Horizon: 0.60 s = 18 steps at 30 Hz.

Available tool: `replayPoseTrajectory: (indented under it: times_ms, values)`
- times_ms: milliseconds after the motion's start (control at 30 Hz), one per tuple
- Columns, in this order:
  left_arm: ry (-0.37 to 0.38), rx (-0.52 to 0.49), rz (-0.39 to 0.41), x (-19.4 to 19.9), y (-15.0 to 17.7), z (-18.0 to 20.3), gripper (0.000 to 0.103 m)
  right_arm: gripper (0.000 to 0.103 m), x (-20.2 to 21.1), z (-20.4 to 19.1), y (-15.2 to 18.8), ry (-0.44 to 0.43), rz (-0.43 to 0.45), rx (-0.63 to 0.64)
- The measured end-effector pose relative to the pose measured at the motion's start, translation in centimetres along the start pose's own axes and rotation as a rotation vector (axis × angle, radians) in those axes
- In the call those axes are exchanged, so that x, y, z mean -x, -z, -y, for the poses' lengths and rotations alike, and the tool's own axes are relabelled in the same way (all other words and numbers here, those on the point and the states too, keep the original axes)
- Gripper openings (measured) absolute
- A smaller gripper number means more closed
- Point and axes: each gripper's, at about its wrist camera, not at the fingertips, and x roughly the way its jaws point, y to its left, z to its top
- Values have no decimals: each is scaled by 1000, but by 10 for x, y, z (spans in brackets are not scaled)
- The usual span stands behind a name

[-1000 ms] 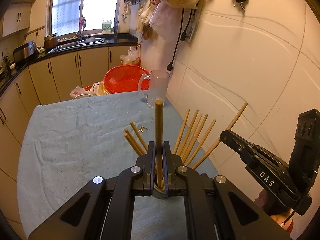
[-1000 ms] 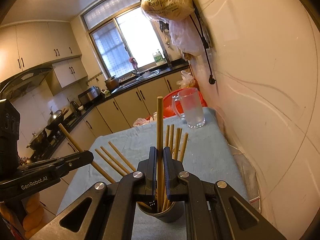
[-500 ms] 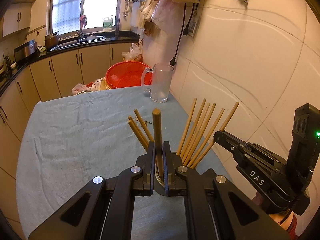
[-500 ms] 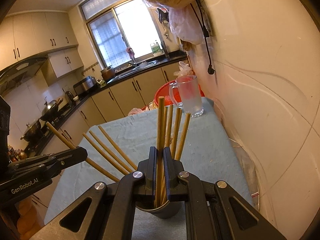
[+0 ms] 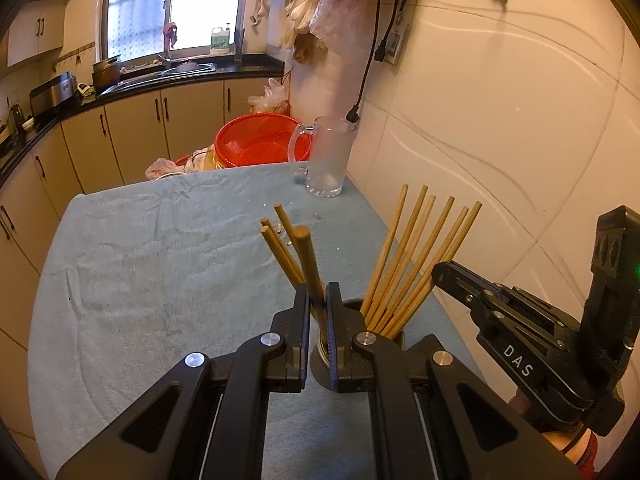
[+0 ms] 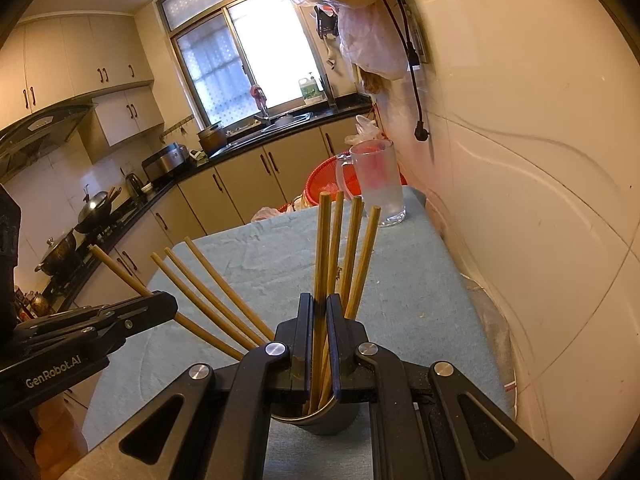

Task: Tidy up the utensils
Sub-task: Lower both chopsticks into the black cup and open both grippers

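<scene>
Black hand-held gripper [image 5: 318, 304], silver screws, white "DAS" and "GenRobot.AI" lettering

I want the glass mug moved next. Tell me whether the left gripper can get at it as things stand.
Probably not yet. The left gripper is shut on a chopstick over the metal cup. The glass mug stands unobstructed at the table's far end.

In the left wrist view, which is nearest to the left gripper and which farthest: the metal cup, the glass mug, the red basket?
From the left gripper:
1. Metal cup, right at the fingertips.
2. Glass mug, far table edge, near the wall.
3. Red basket, beyond the table, behind the mug.
</scene>
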Motion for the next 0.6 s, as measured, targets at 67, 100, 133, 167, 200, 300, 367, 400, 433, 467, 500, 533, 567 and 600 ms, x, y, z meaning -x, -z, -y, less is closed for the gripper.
replayPoseTrajectory:
  times_ms: [67,100,133,167,200,300,367,400,433,467,500,533,567,600]
  values:
    - [0,2,-3,-2,0,-1,8,7,0,0,0,0,0,1]
    - [-1,4,-4,-3,0,-1,8,7,0,0,0,-1,-1,2]
    - [-1,5,-5,-3,0,-2,8,7,0,0,0,-1,0,2]
    - [-1,6,-5,-4,1,-2,8,7,-1,0,0,0,0,2]
    - [-2,7,-5,-4,1,-3,8,7,-1,0,0,-1,-1,2]
    - [-4,10,-3,-5,1,-4,8,8,-2,0,0,-1,-4,3]
    - [-5,14,0,-5,1,-5,8,8,-2,0,1,3,-5,1]
    - [-7,17,5,-4,1,-6,8,8,-1,0,1,6,-2,0]
    - [-12,19,10,-4,1,-6,8,8,-1,1,0,11,-2,1]
    - [-11,20,12,-3,1,-7,8,8,1,0,0,13,-2,1]
    - [-11,24,12,-2,1,-8,8,8,3,0,0,11,0,0]
    - [-10,28,12,-1,2,-8,8,8,5,0,0,11,4,-1]
    - [-10,34,14,0,2,-10,8,8,9,-1,-1,14,11,-3]
    - [-11,39,18,3,3,-11,8,8,13,-2,-1,16,19,-4]
